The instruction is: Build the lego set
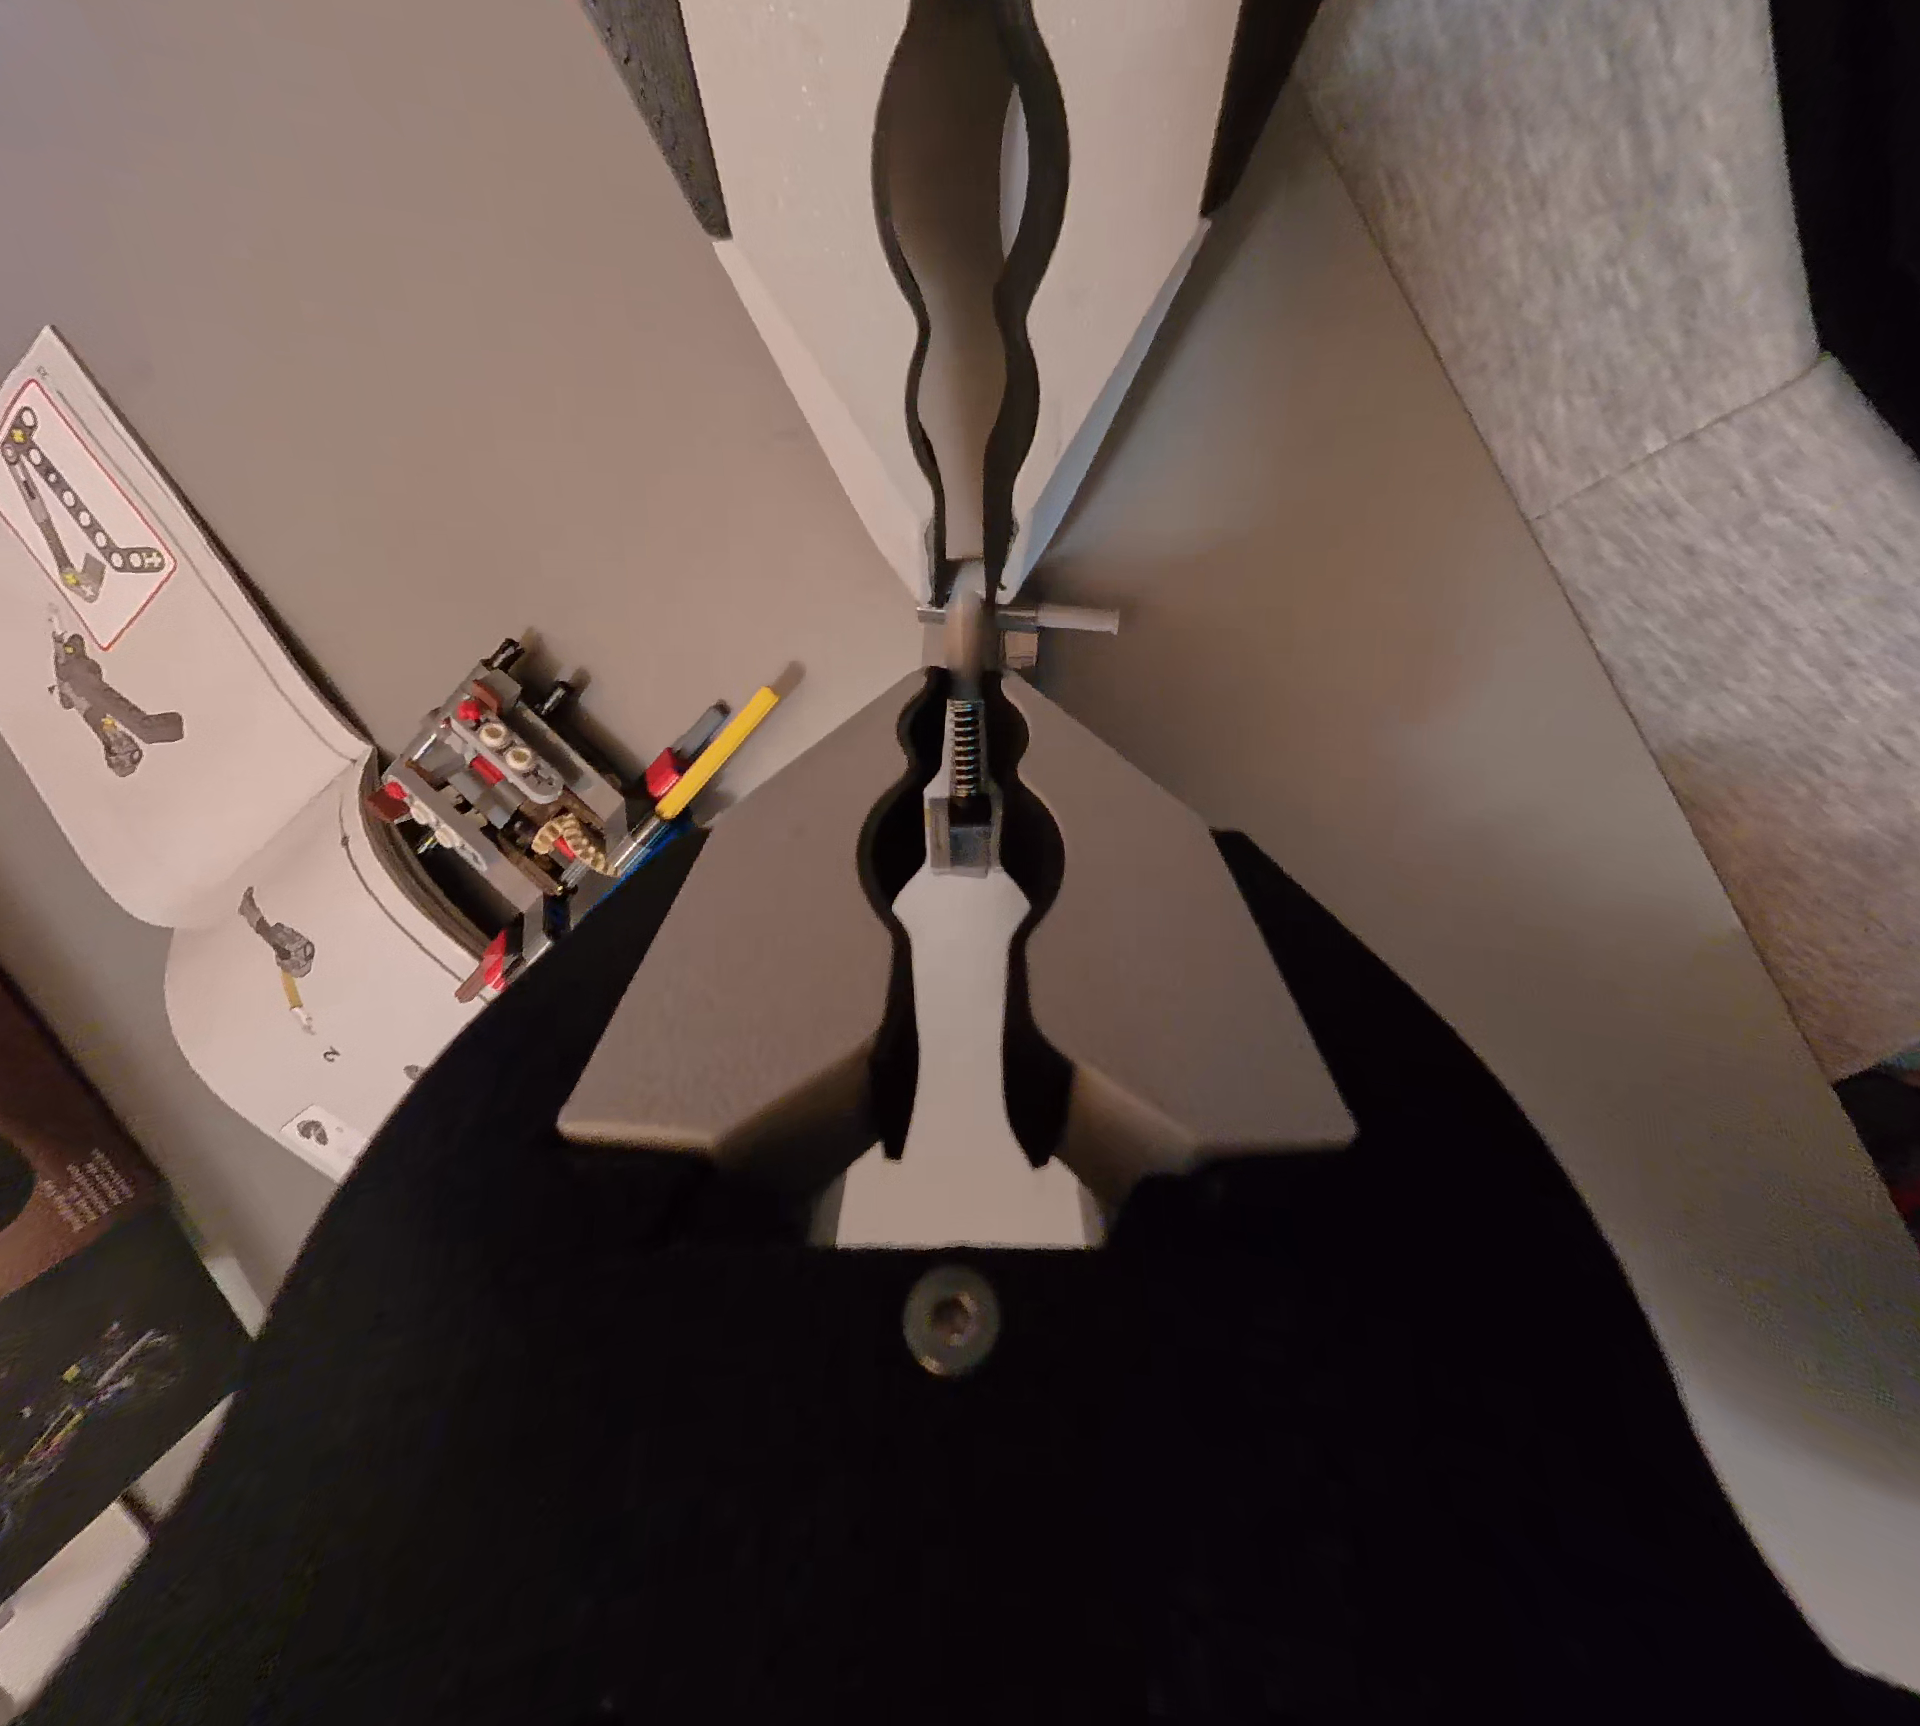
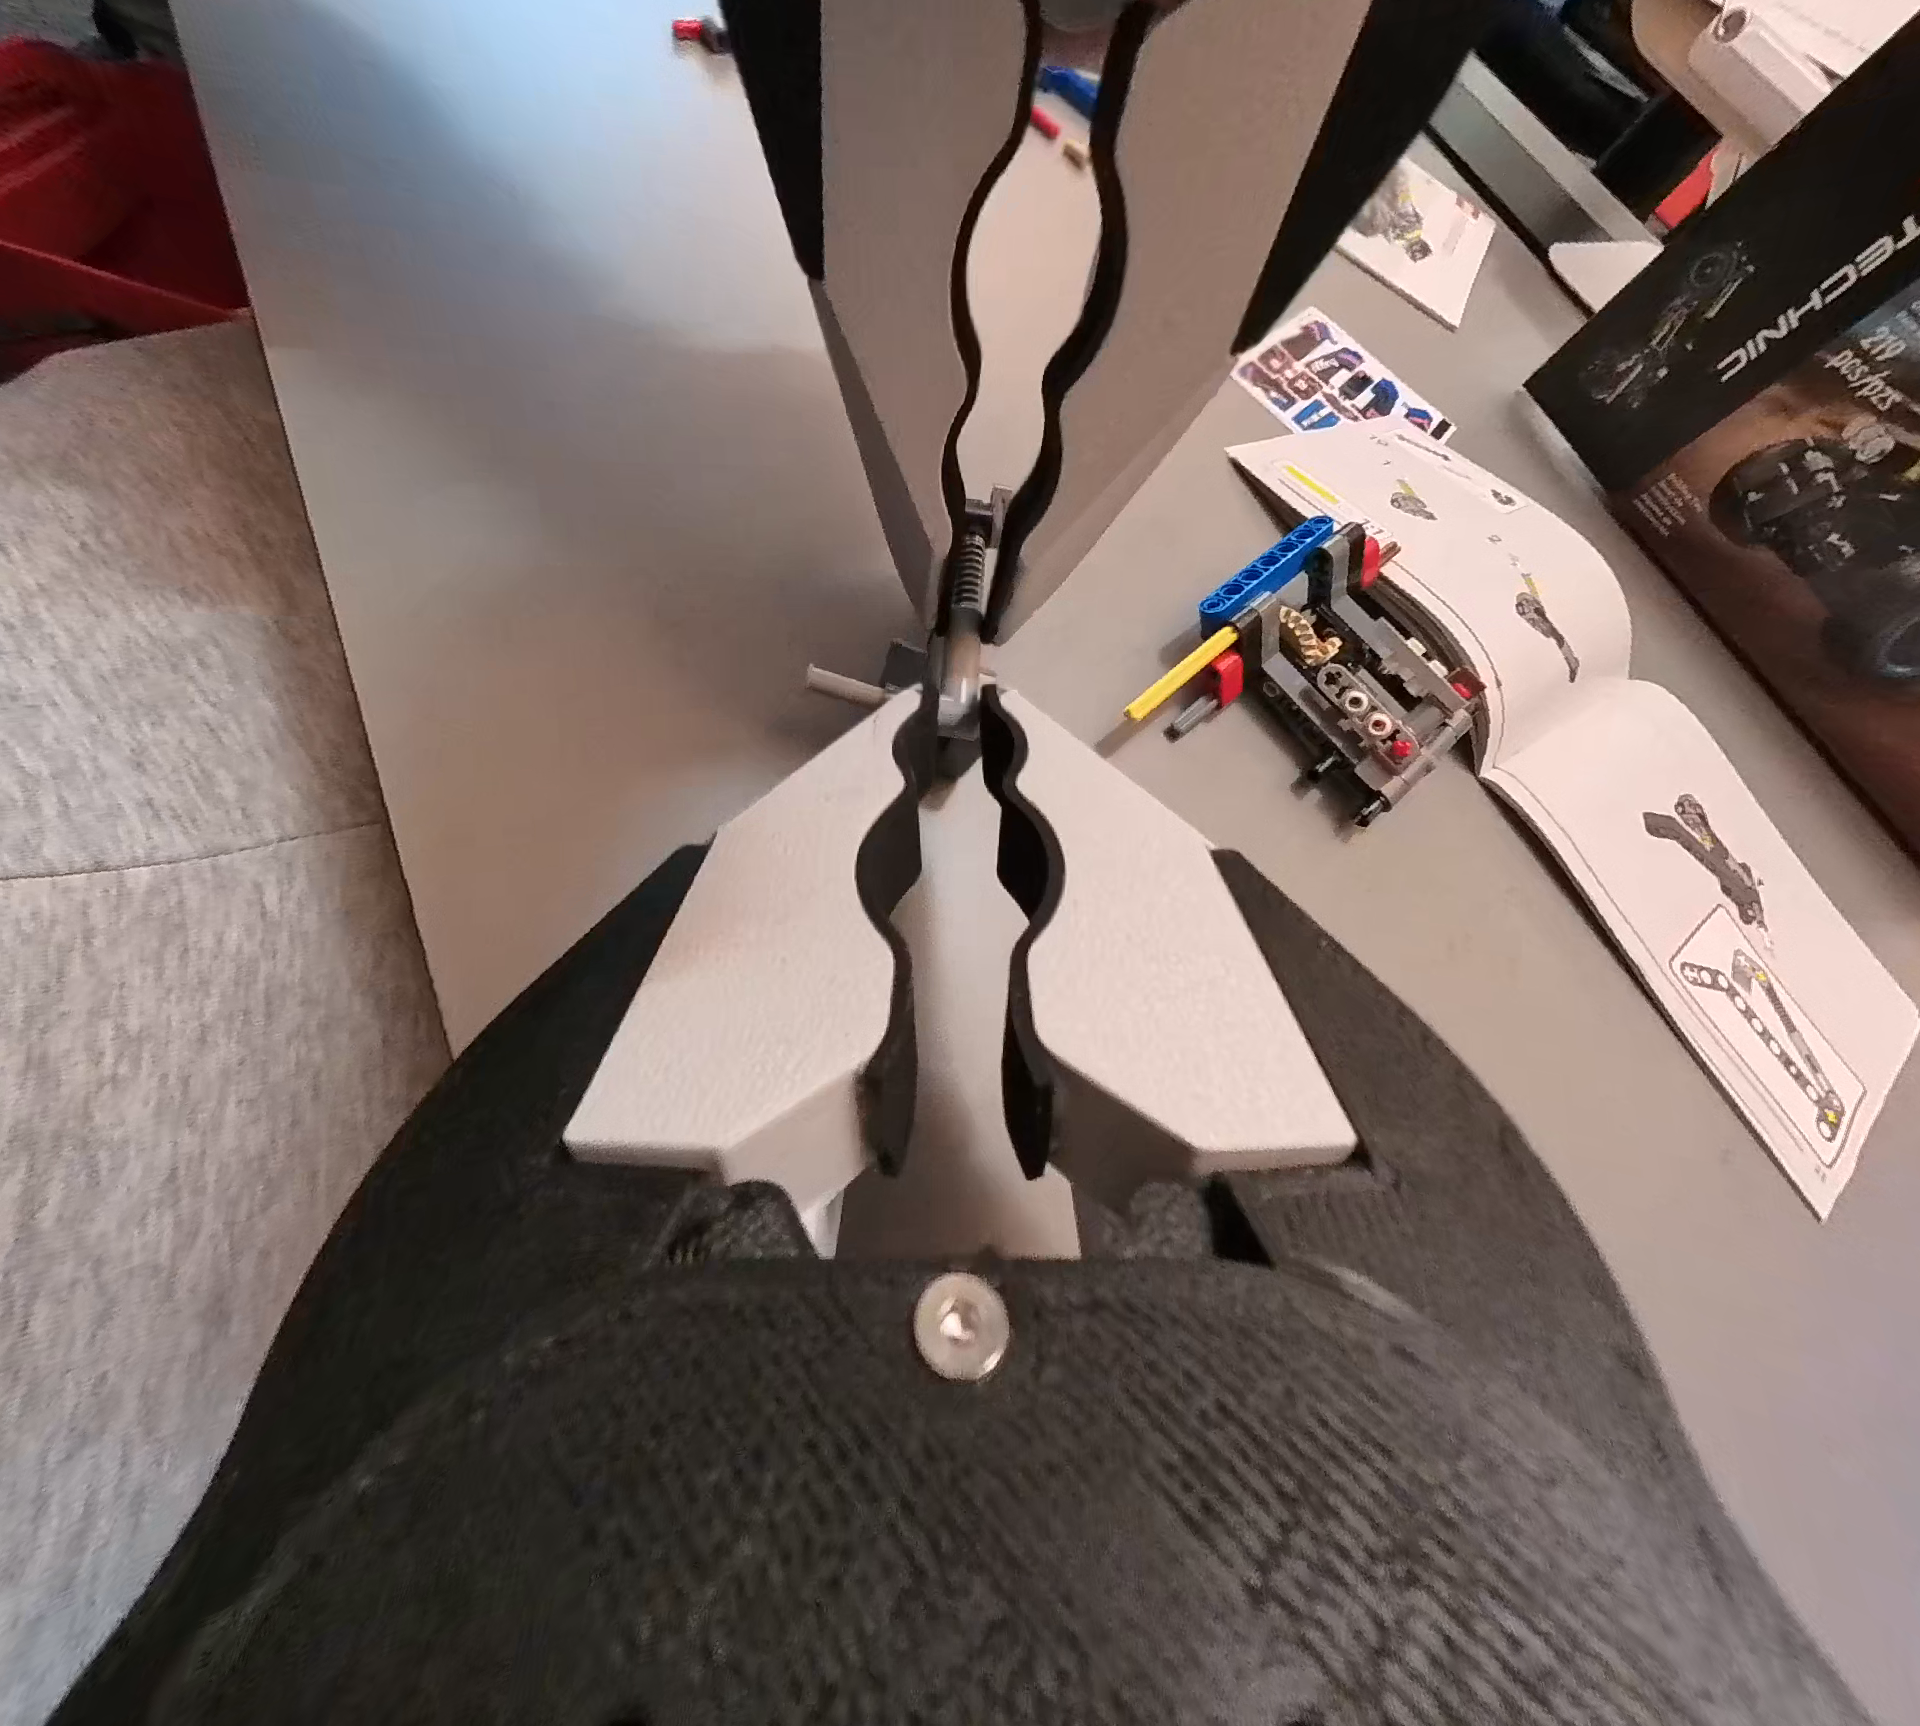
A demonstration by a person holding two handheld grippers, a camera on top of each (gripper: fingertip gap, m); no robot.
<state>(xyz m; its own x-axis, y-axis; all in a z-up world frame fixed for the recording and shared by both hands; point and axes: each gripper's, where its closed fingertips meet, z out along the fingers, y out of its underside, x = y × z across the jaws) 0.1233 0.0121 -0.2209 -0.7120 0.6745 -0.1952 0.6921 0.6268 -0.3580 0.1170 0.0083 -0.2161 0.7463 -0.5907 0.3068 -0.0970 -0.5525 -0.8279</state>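
My left gripper (image 1: 971, 677) is shut on a grey shock absorber with a black spring (image 1: 966, 757), held above the grey table (image 1: 416, 222). My right gripper (image 2: 954, 708) faces it tip to tip and is shut on the grey connector (image 2: 961, 674) at the shock absorber's end. A short grey axle (image 1: 1075, 622) sticks out sideways from that joint. In the right wrist view the spring (image 2: 971, 570) shows between the left gripper's fingers. The partly built model (image 2: 1340, 684) lies on the table to my right; it also shows in the left wrist view (image 1: 499, 793).
An open instruction booklet (image 2: 1621, 741) lies under the model's edge. A sticker sheet (image 2: 1340, 377) and the dark set box (image 2: 1766, 429) are behind it. Small loose pieces (image 2: 1060, 138) lie at the far end. Grey fabric (image 2: 156, 689) borders the table edge. The grippers are tip to tip, or close to it.
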